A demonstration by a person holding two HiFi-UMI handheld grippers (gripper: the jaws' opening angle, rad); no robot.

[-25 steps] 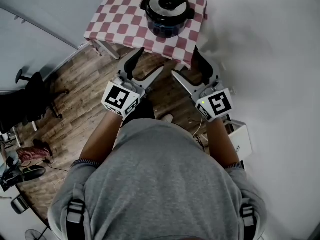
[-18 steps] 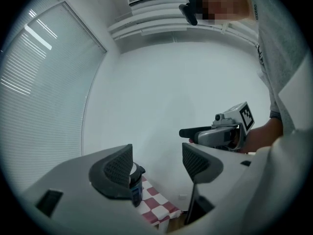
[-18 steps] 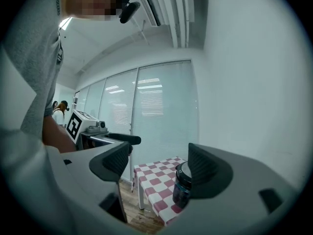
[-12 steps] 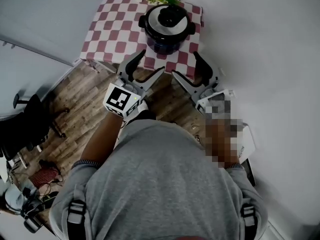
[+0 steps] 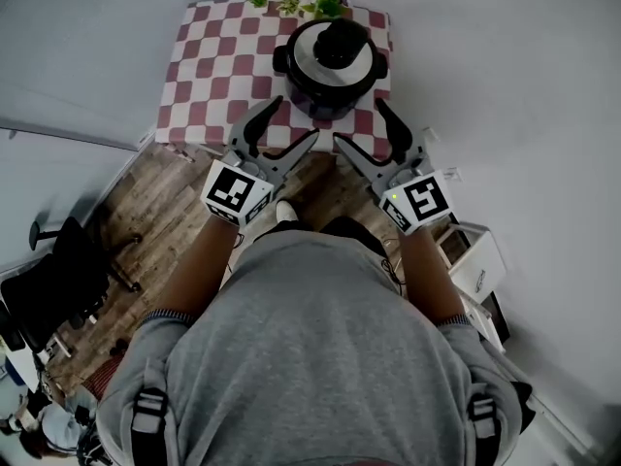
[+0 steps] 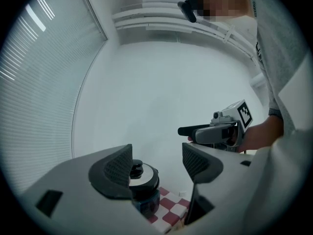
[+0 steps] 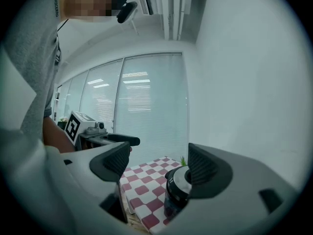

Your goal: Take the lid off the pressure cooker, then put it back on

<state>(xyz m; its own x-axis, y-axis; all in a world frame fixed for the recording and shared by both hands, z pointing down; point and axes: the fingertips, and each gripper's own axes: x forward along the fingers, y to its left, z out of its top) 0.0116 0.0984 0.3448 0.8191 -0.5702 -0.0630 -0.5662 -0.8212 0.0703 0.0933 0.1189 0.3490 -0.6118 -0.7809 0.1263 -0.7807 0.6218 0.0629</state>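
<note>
Head view, nearest first: left gripper (image 5: 295, 117) and right gripper (image 5: 357, 120), both spread wide and empty, hover side by side over the table's (image 5: 209, 66) near edge. Just beyond, at 12 o'clock and between them, stands the cooker (image 5: 325, 97), lid (image 5: 337, 45) on, knob up. The right gripper looks slightly nearer; a straight forward reach should meet the lid.
</note>
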